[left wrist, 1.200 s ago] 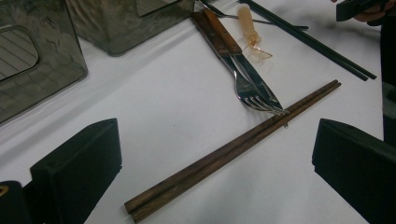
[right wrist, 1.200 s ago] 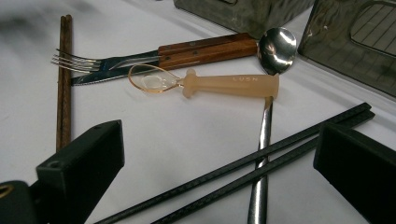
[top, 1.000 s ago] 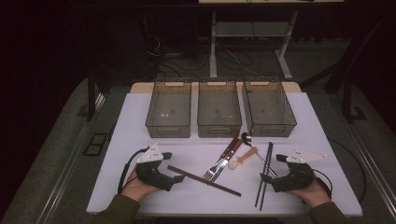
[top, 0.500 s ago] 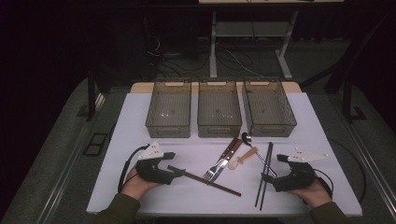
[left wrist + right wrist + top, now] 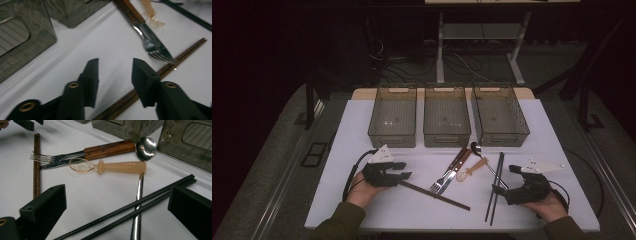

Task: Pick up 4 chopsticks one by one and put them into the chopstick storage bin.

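Note:
My left gripper point(image 5: 405, 176) point(image 5: 114, 75) sits at the near-left end of a pair of brown chopsticks point(image 5: 437, 196) point(image 5: 180, 56). Its jaws have just been closing; the sticks' end lies between them, close under the right jaw, and the pads are not pressing on it. A fork point(image 5: 156, 51) and a knife with wooden handles point(image 5: 110, 148) lie side by side at mid-table. An amber plastic spoon point(image 5: 120, 166) and a metal spoon point(image 5: 145, 146) lie beside them. My right gripper point(image 5: 500, 189) point(image 5: 117, 203) is open wide, straddling a pair of black chopsticks point(image 5: 140, 206) without touching them.
Three smoky see-through bins point(image 5: 393, 117) point(image 5: 446, 116) point(image 5: 499, 115) stand in a row at the back of the white table point(image 5: 542, 142). A table frame and cables sit in the dark beyond. The cutlery lies crowded between my two hands.
My left gripper has slid right onto the brown chopsticks' end and its jaws have narrowed. The right gripper has stayed put.

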Demonstrator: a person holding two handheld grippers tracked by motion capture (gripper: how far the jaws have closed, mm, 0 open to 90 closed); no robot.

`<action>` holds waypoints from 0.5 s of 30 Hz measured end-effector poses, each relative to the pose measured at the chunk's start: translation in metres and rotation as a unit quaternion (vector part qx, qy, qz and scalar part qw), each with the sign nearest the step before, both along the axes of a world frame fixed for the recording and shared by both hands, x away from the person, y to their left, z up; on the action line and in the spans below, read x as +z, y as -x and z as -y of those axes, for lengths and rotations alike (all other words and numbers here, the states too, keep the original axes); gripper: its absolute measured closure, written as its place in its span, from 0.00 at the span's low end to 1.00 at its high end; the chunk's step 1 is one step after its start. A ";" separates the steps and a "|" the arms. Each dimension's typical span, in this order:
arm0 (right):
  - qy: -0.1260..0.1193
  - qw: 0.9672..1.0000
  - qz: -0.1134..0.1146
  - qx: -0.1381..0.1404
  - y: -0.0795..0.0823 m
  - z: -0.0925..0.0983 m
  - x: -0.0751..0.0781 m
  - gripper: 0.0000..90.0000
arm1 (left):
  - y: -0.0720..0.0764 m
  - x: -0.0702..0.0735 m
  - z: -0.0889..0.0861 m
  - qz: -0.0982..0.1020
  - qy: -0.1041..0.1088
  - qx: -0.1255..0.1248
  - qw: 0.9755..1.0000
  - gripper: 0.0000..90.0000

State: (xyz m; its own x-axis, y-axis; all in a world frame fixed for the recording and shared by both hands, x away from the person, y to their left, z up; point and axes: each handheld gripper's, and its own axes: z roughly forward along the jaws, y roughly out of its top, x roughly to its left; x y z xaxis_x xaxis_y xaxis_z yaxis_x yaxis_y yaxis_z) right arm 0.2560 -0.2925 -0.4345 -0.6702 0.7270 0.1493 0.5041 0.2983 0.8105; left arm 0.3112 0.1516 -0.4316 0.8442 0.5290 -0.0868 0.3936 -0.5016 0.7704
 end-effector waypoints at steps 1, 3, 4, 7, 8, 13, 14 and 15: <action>-0.001 1.000 -0.001 -0.001 0.000 0.000 0.000 0.02 | -0.002 -0.001 0.001 0.001 -0.006 0.001 1.000 0.71; 0.001 1.000 0.001 -0.001 0.001 -0.001 0.000 0.02 | -0.005 -0.002 0.003 0.000 -0.015 0.002 1.000 0.79; 0.000 1.000 0.001 0.000 0.001 -0.001 0.000 0.02 | -0.006 -0.002 0.003 0.000 -0.017 0.003 1.000 0.81; 0.002 1.000 0.000 -0.001 0.000 -0.001 -0.001 0.02 | -0.009 -0.004 0.002 -0.008 -0.025 0.001 1.000 0.89; 0.003 1.000 0.000 0.000 0.000 -0.001 -0.001 0.02 | -0.009 -0.006 0.003 -0.013 -0.029 0.001 1.000 0.92; 0.004 1.000 0.000 0.002 0.000 -0.003 -0.001 0.02 | -0.010 -0.007 0.000 -0.026 -0.038 -0.004 0.999 0.99; 0.005 1.000 0.000 0.003 0.000 -0.003 -0.001 0.02 | -0.010 -0.007 0.000 -0.026 -0.045 -0.007 0.999 0.99; 0.005 1.000 -0.001 0.003 0.000 -0.003 -0.001 0.02 | -0.010 -0.008 0.000 -0.026 -0.047 -0.009 0.998 0.99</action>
